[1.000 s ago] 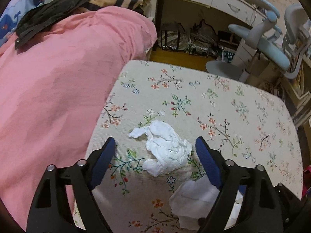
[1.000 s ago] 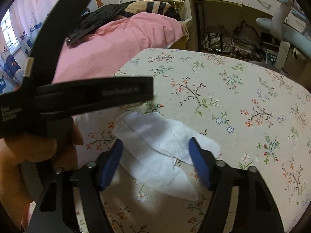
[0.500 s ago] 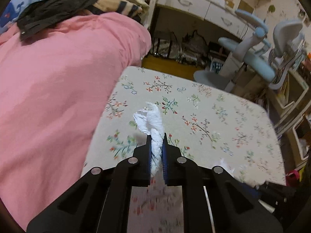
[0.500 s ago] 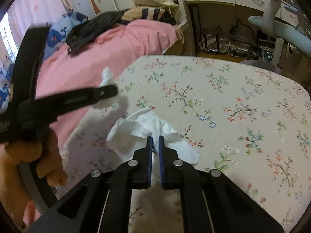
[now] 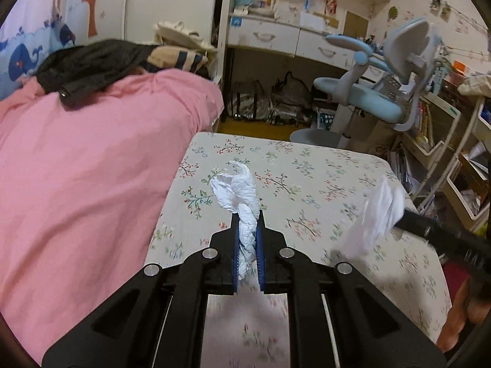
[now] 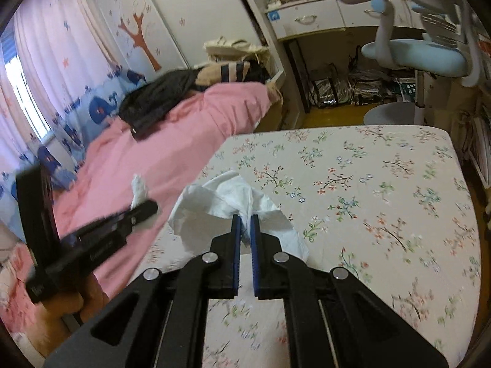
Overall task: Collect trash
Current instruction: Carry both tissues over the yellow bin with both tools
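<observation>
My left gripper [image 5: 247,217] is shut on a crumpled white tissue [image 5: 242,190] and holds it up above the floral table [image 5: 322,184]. My right gripper [image 6: 244,219] is shut on a flat white tissue sheet [image 6: 221,202] that hangs from its jaws above the same table [image 6: 383,184]. In the left wrist view the right gripper [image 5: 396,214] shows at the right with its sheet [image 5: 374,214], blurred. In the right wrist view the left gripper [image 6: 147,208] shows at the left with a tuft of its tissue [image 6: 139,188].
A bed with a pink cover [image 5: 76,168] runs along the table's left side, dark clothes [image 5: 92,67] piled at its far end. A blue desk chair [image 5: 368,101], a desk with drawers [image 5: 276,36] and shelves [image 5: 445,153] stand behind and right.
Both grippers closed on their tissues a second ago and have since lifted them off the table. Both have risen further in the last half second.
</observation>
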Tool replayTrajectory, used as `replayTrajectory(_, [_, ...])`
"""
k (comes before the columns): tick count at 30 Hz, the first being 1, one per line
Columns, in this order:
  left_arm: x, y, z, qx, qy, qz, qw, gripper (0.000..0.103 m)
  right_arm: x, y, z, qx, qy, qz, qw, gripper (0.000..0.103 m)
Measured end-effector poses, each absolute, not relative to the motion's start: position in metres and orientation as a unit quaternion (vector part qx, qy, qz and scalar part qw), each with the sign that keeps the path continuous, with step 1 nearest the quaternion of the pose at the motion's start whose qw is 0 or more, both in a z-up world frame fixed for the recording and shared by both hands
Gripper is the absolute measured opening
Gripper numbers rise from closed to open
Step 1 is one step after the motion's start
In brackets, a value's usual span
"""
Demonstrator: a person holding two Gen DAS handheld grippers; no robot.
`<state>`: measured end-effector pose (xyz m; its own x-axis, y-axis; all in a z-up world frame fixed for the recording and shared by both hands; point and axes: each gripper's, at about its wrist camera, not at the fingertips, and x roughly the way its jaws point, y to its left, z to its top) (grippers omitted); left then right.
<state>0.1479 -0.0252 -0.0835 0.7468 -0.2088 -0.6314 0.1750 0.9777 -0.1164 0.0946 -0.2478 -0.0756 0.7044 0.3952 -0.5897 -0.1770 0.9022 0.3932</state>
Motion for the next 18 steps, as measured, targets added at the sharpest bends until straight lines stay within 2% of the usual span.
replayTrajectory(7, [0.081,-0.019,-0.061,-0.021,0.301,-0.091,0.949,0.009,0.038,-0.266,-0.051,0.203,0.308,0.17,0.914,0.007])
replayTrajectory(18, [-0.011,-0.014,-0.051,-0.015,0.283,-0.087,0.955,0.009,-0.047,-0.27,-0.046,0.221,0.273,0.193,0.916,0.007])
